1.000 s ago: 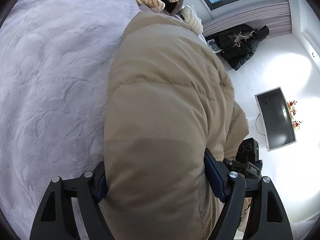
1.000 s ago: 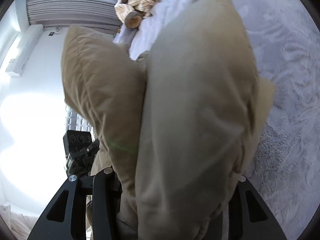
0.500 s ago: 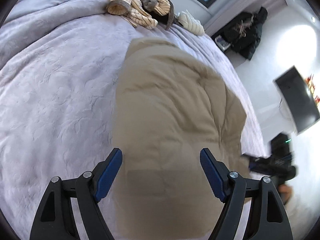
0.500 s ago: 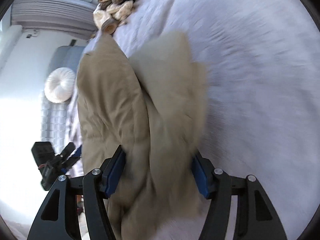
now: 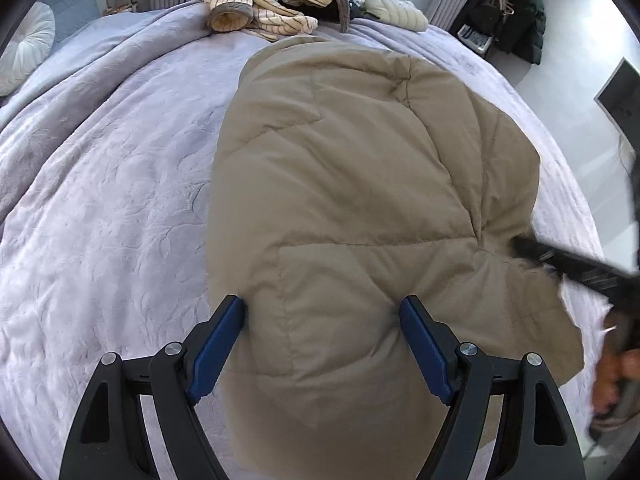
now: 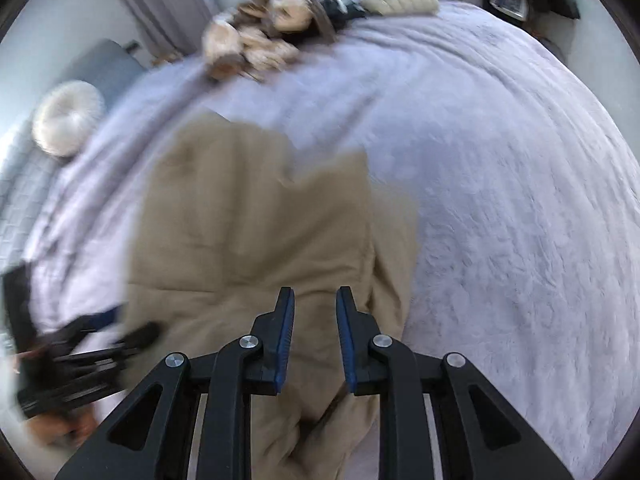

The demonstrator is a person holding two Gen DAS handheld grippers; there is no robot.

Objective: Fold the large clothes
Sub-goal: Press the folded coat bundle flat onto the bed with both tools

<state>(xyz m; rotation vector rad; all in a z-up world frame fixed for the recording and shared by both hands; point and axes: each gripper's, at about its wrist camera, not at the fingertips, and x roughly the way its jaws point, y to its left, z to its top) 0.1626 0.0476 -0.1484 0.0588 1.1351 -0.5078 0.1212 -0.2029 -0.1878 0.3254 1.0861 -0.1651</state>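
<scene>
Tan puffer coat (image 5: 360, 200) lies lengthwise toward the far clothes; both grippers (image 5: 322, 312) (image 6: 315, 300) parted, empty.

A round white cushion (image 5: 22, 46) lies beside a lavender bedspread (image 5: 100, 200).

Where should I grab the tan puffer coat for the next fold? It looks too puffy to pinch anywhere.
Take the tan puffer coat at the thin flap edge on its right, coming in from the bed's right side. There the fabric lies flat on the lilac bedspread; the quilted middle probably bulges too thick for the tongs.
</scene>
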